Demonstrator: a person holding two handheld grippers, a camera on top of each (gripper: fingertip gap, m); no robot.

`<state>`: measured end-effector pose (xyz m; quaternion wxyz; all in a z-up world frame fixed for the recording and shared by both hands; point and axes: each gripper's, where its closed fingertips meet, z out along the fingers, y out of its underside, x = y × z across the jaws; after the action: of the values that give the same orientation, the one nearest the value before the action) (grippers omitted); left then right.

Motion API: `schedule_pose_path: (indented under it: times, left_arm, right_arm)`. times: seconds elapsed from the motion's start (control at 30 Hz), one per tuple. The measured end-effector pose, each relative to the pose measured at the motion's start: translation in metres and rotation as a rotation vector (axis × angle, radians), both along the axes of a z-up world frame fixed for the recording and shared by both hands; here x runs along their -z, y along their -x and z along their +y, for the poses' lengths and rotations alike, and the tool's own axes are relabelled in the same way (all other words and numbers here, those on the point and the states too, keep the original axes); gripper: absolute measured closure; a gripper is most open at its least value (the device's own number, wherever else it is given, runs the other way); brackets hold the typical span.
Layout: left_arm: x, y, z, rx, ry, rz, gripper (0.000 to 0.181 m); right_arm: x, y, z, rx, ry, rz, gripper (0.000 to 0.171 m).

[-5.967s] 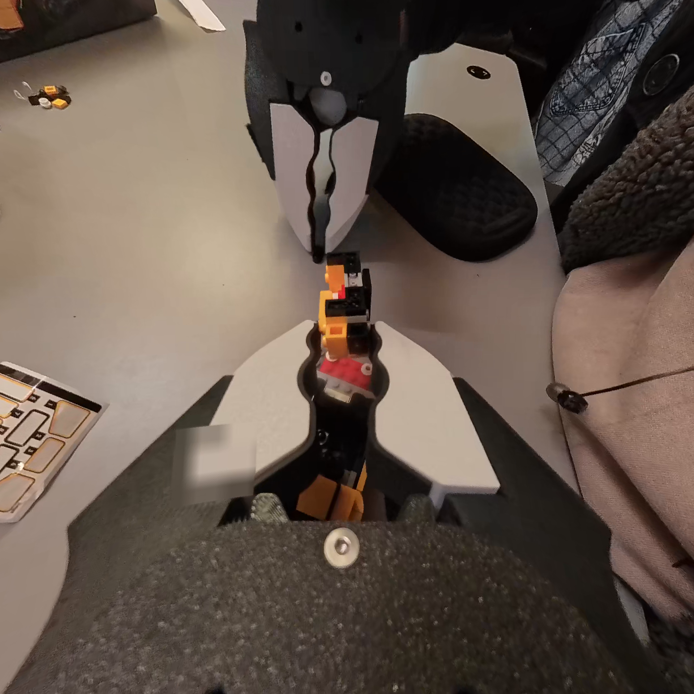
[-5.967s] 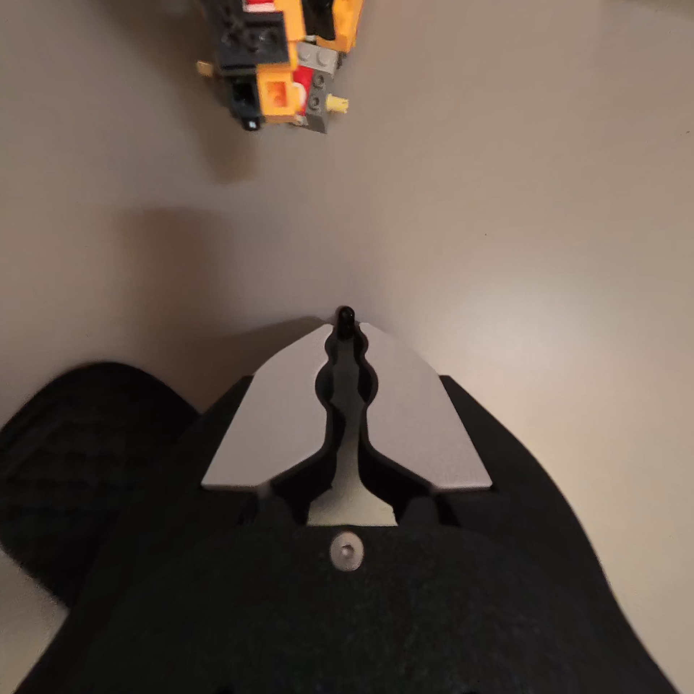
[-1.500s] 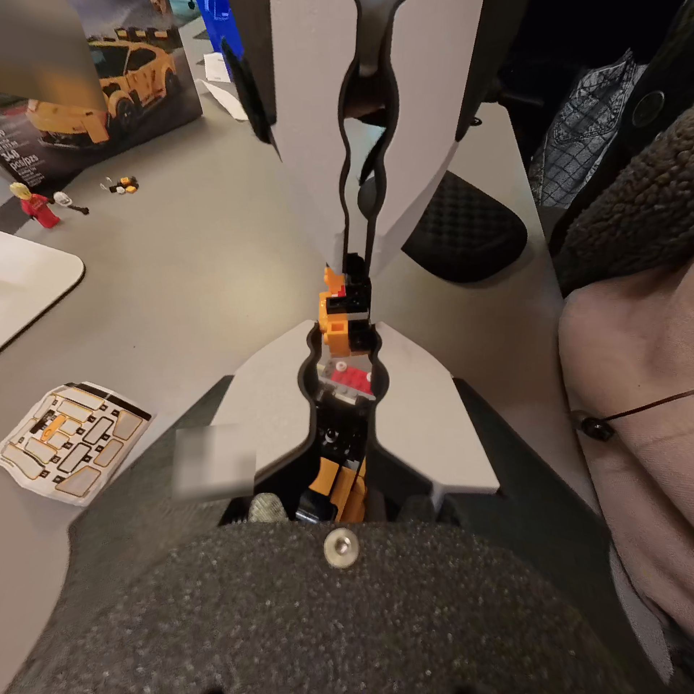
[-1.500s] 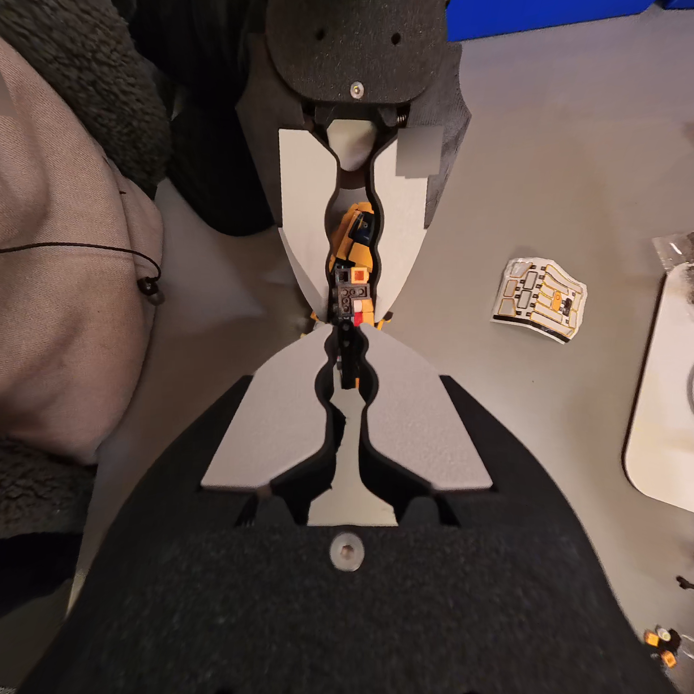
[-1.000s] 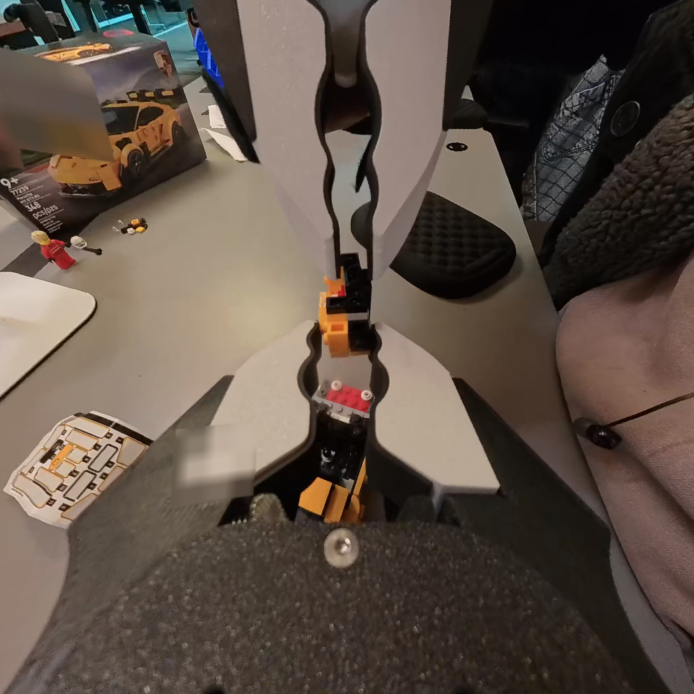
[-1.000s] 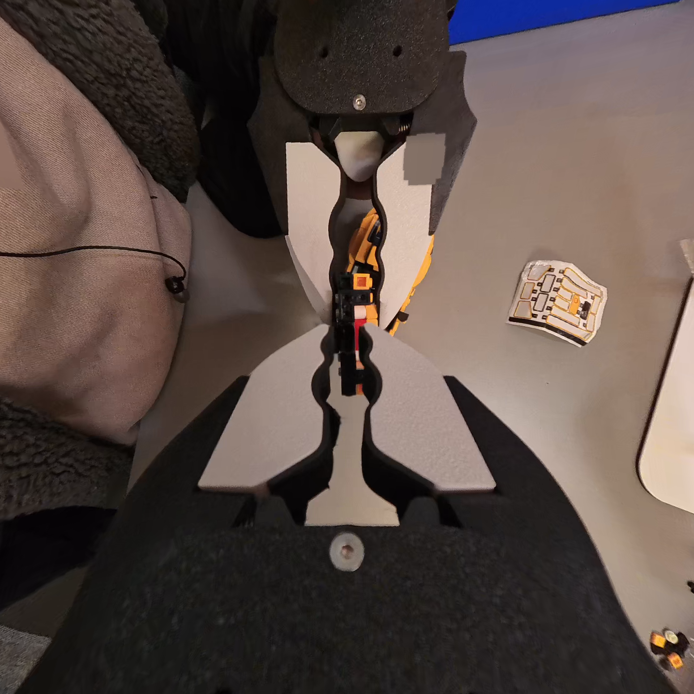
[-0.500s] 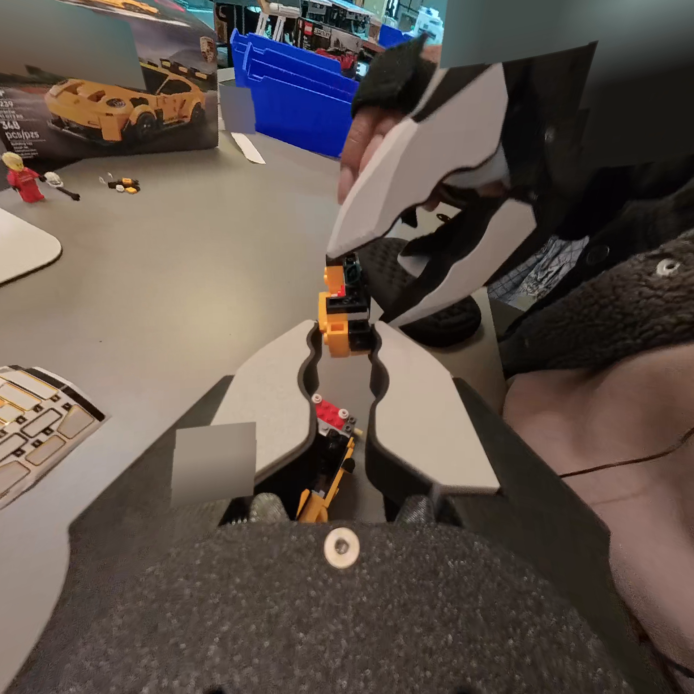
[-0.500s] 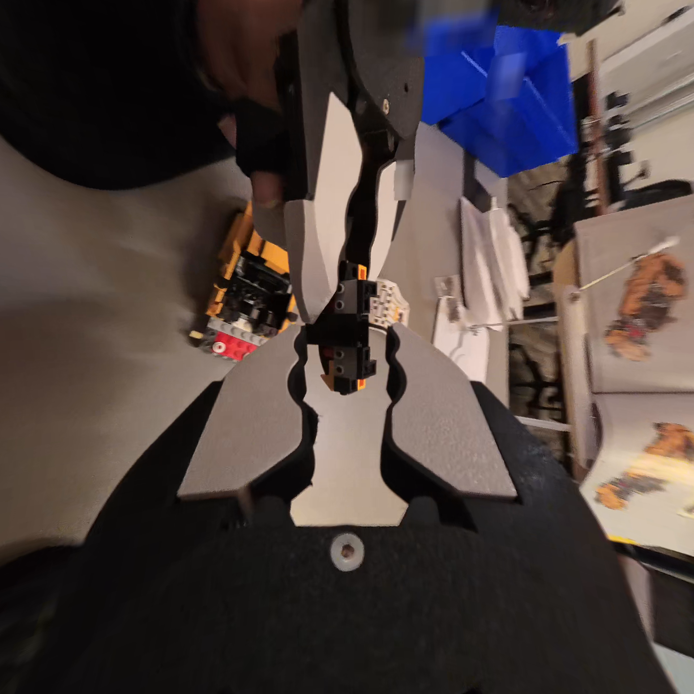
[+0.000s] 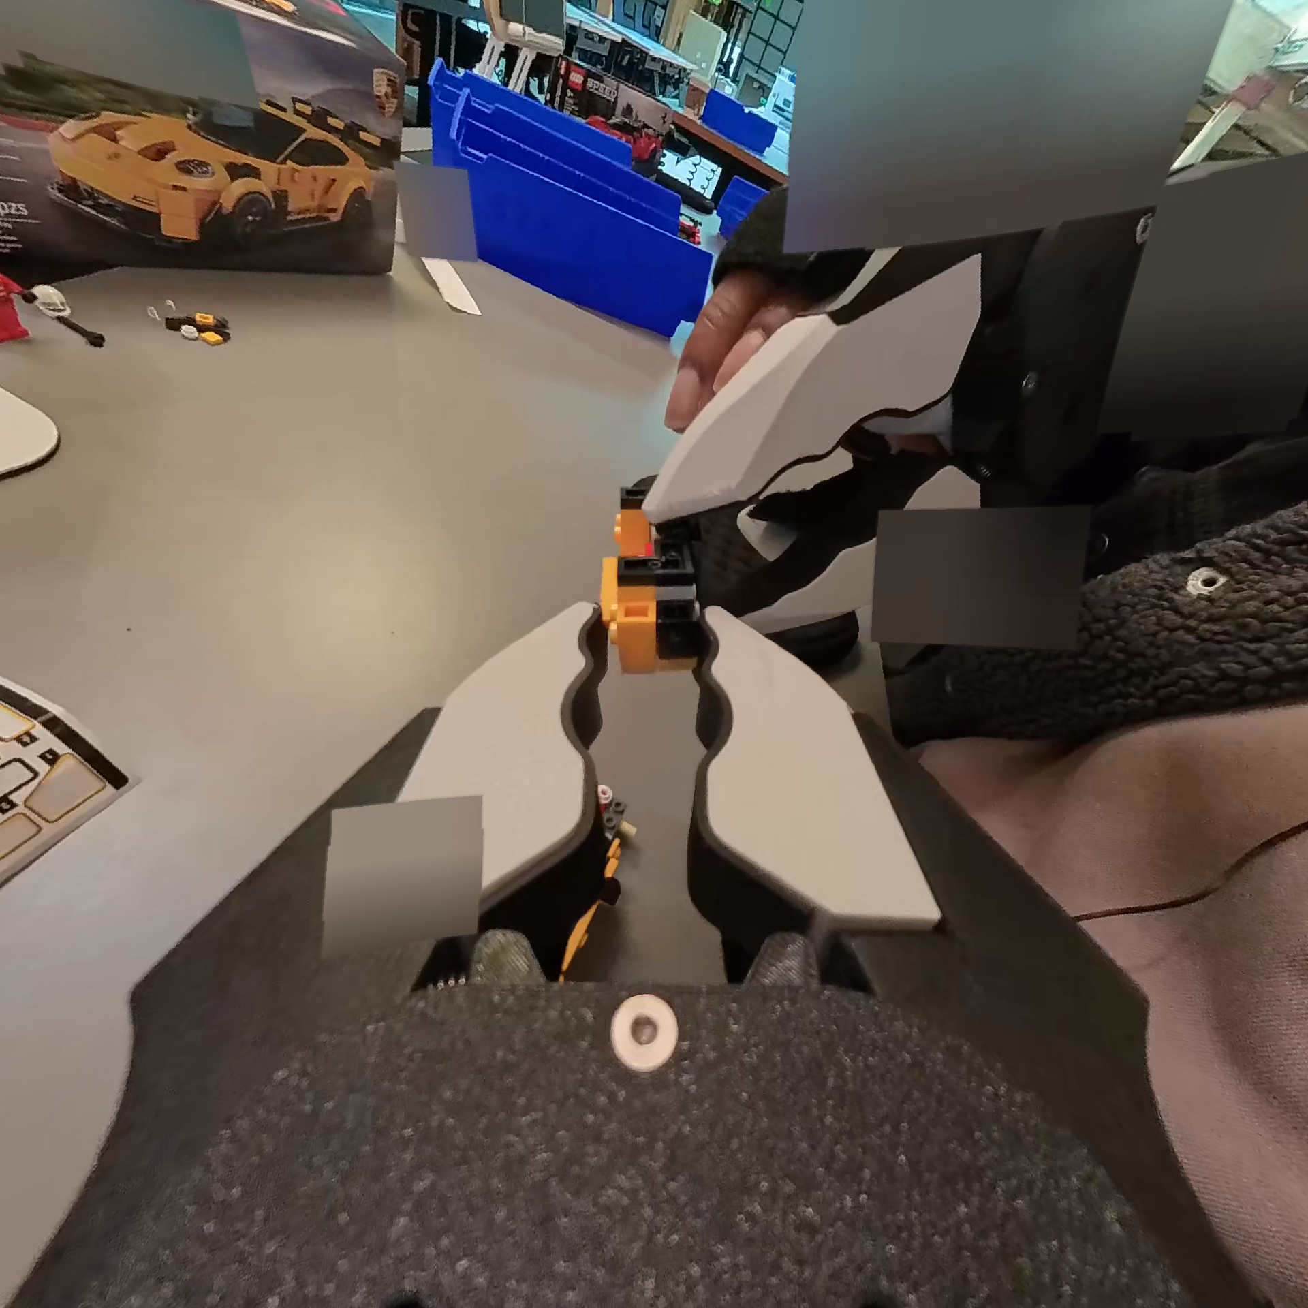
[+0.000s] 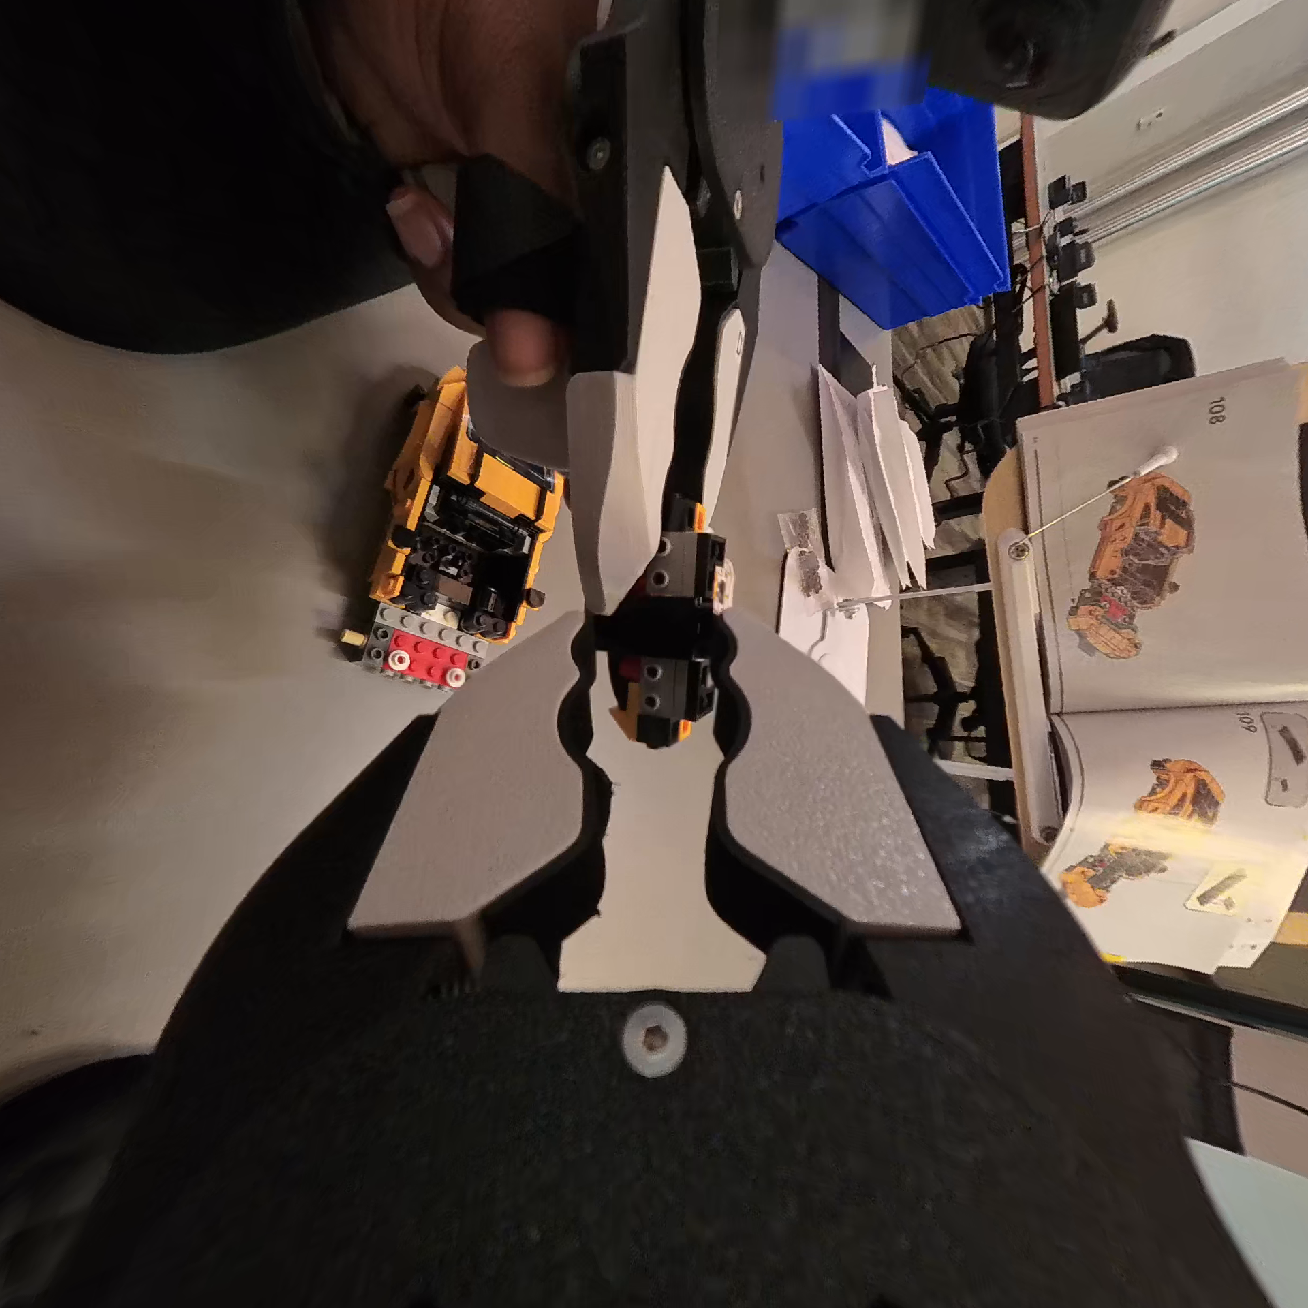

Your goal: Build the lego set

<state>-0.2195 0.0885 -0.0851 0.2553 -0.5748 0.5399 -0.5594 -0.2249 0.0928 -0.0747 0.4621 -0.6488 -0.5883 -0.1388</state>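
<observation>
A small orange and black Lego sub-assembly [image 9: 647, 609] is held in the air between both grippers. My left gripper [image 9: 651, 621] is shut on its lower end. My right gripper [image 9: 683, 525] comes in from the right and is shut on its upper end. In the right wrist view the right gripper [image 10: 655, 628] clamps the black part of the sub-assembly [image 10: 665, 690], and the left gripper [image 10: 665, 566] reaches down from above onto it. The partly built yellow Lego car [image 10: 453, 552] lies on the table to the left, apart from both grippers. A sliver of the car [image 9: 601, 885] shows below the left fingers.
The set's box [image 9: 198, 156] and blue bins [image 9: 566, 212] stand at the back. A sticker sheet [image 9: 42, 771], a white tray [image 9: 21, 439], a minifigure [image 9: 10, 311] and loose small pieces [image 9: 198, 327] lie at left. The open instruction booklet [image 10: 1161, 637] is at right.
Both grippers have lifted and tilted away from the car with the sub-assembly between them. The car now lies on the table apart. The right gripper has rolled to one side.
</observation>
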Motion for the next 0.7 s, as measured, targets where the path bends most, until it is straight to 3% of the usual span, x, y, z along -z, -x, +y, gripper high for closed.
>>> schedule_pose_path:
  times: [0.7]
  left_arm:
    - [0.0016, -0.0018, -0.0016, 0.014, 0.067, -0.021, 0.158]
  right_arm:
    - [0.002, -0.0034, 0.0018, 0.052, 0.187, 0.149, 0.14]
